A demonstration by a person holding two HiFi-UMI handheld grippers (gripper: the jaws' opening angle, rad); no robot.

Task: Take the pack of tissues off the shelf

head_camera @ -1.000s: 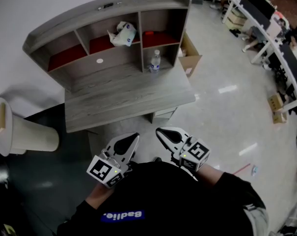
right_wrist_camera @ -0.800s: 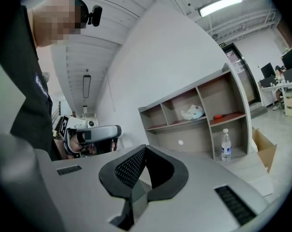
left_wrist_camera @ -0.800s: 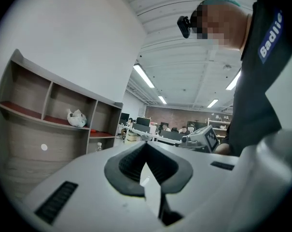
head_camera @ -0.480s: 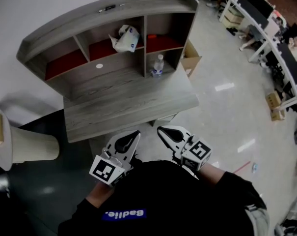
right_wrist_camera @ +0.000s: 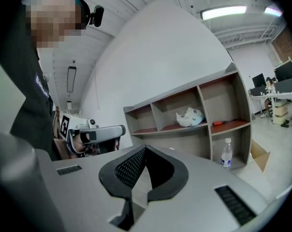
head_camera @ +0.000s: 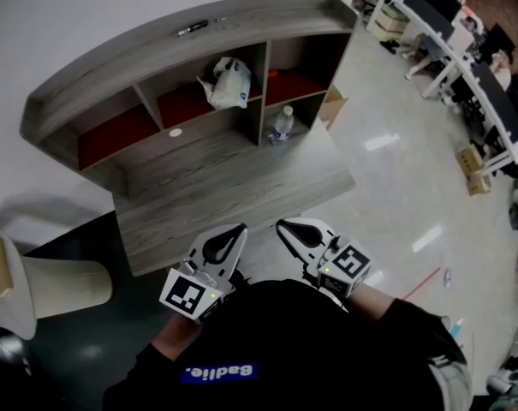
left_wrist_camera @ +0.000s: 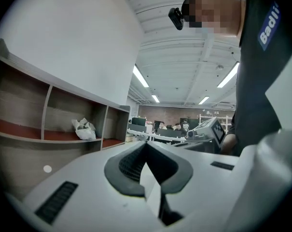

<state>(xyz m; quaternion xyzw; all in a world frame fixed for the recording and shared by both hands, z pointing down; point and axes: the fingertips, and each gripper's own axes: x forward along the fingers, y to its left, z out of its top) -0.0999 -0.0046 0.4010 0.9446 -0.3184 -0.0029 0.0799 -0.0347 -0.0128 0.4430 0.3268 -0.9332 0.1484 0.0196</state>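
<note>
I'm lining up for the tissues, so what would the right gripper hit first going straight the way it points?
The right gripper would likely meet the desk near its front edge; height is hard to judge. The pack of tissues sits higher, in the middle compartment.

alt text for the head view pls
A person holds the left gripper and right gripper, both shut and empty, before a grey desk. A pack of tissues lies in the middle compartment of the shelf; a water bottle stands lower right.
</note>
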